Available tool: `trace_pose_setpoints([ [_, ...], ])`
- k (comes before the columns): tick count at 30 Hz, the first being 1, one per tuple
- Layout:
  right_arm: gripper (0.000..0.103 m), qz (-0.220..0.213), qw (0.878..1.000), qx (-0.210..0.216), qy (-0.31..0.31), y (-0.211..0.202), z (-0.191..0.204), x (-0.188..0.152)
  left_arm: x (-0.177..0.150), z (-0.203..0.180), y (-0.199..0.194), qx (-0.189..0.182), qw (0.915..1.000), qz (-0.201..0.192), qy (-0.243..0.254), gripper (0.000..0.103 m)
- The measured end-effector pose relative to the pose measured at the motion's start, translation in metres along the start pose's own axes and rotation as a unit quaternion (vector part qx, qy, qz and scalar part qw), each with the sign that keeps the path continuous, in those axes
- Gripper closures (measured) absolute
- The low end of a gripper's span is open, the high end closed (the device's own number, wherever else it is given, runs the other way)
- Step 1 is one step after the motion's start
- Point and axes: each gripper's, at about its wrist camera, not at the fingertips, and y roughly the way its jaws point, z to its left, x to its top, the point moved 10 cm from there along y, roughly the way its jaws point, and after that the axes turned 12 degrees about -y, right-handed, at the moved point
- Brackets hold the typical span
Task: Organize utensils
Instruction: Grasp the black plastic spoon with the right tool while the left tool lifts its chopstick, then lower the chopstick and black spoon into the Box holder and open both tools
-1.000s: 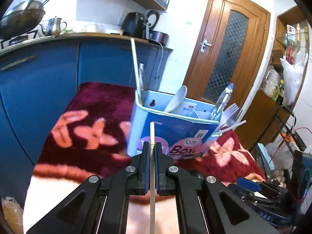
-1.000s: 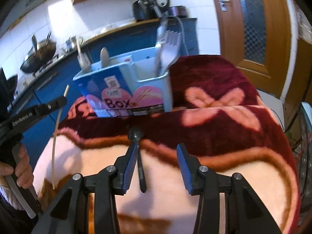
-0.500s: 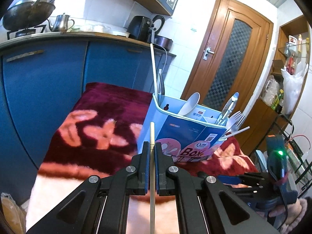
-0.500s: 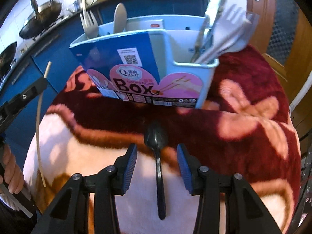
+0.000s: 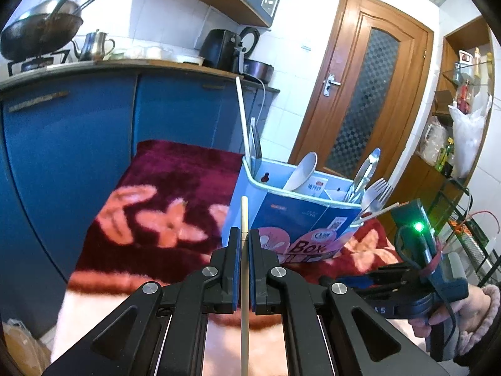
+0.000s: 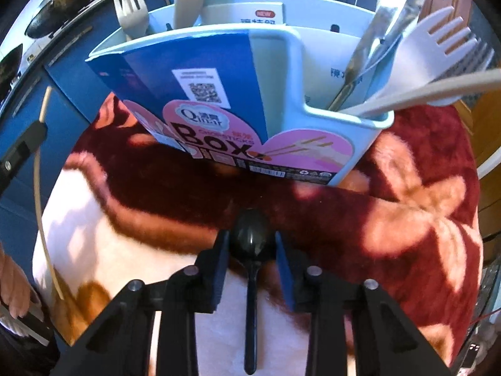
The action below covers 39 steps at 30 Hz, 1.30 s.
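Here left jaws clench a chopstick (image 5: 244,250); right jaws, closing, flank the black spoon (image 6: 250,244).

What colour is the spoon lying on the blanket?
Black: the plastic spoon shows best in the right wrist view.

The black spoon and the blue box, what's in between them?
Only bare blanket, dark red and fuzzy; nothing else lies between the black spoon and the blue box. The right wrist view shows it.

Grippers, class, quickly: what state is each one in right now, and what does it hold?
Left gripper: closed on a chopstick.
Right gripper: closing around the black spoon on the blanket; fingers not yet pressing it.
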Motion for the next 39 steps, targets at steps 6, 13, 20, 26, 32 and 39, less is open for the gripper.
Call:
trace_pose_setpoints([
  [6,0.072,-0.062,0.998,0.005,0.019,-0.020,-0.002,-0.004,0.016,-0.009,-0.007,-0.009,0.9996,-0.028,-0.003,0.099],
  [13,0.072,-0.193,0.980,0.014,0.048,-0.073,-0.005,-0.002,0.045,-0.030,-0.008,-0.031,0.9973,-0.067,-0.007,0.099],
  [20,0.072,-0.276,0.959,0.022,0.057,-0.113,-0.012,-0.001,0.083,-0.048,-0.002,-0.051,0.9917,-0.117,-0.015,0.099],
  [26,0.072,-0.313,0.947,0.025,0.067,-0.123,-0.015,0.005,0.119,-0.059,-0.004,-0.063,0.9825,-0.173,-0.029,0.099],
  [32,0.072,-0.336,0.939,0.025,0.074,-0.128,-0.022,0.011,0.148,-0.064,-0.005,-0.068,0.9695,-0.232,-0.039,0.099],
  [39,0.072,-0.353,0.933,0.017,0.070,-0.129,-0.029,0.025,0.156,-0.052,0.014,-0.034,0.9597,-0.274,-0.052,0.099],
])
